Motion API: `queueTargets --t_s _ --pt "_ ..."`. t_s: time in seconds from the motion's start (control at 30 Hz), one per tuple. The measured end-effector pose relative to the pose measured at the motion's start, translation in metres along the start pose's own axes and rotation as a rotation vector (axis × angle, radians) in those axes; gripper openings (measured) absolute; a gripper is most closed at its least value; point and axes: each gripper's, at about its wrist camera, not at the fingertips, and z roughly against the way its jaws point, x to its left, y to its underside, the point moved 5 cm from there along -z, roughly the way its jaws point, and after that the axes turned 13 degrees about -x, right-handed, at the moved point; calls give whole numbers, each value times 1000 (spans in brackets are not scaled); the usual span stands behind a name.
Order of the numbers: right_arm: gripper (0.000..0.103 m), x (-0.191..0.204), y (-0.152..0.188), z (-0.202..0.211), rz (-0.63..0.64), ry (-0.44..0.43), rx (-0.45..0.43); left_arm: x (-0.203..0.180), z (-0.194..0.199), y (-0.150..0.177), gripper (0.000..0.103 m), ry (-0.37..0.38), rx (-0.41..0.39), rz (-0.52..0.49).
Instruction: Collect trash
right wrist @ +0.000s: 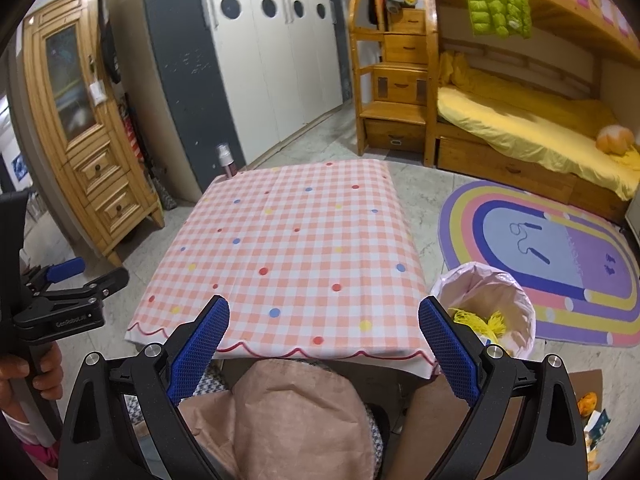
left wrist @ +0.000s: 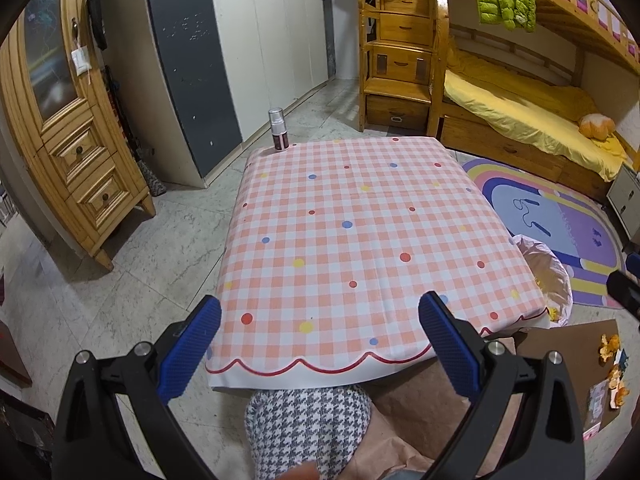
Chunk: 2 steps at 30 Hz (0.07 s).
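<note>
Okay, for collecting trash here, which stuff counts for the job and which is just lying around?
For the job: orange peel scraps on the brown board; pink-lined trash bin, already holding yellow scraps; left gripper and right gripper, both open.

Just lying about: spray bottle at the table's far corner; checked tablecloth; rainbow rug.

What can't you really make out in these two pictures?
- Bin contents: right wrist view, only yellow scraps show; the liner and right gripper hide the rest.
- Spray bottle label: both views, too small.
- Floor scraps: cut off by the image edge in both views.
- Under the tablecloth: hidden.
</note>
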Motion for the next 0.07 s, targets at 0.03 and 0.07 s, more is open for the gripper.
queueTargets --t_s 0.03,0.07 --pt "94 -8 1 -1 -6 16 -5 -1 -2 1 96 4 0 2" --pt "95 -23 6 -4 -9 52 -14 -2 -4 1 96 11 -4 9"
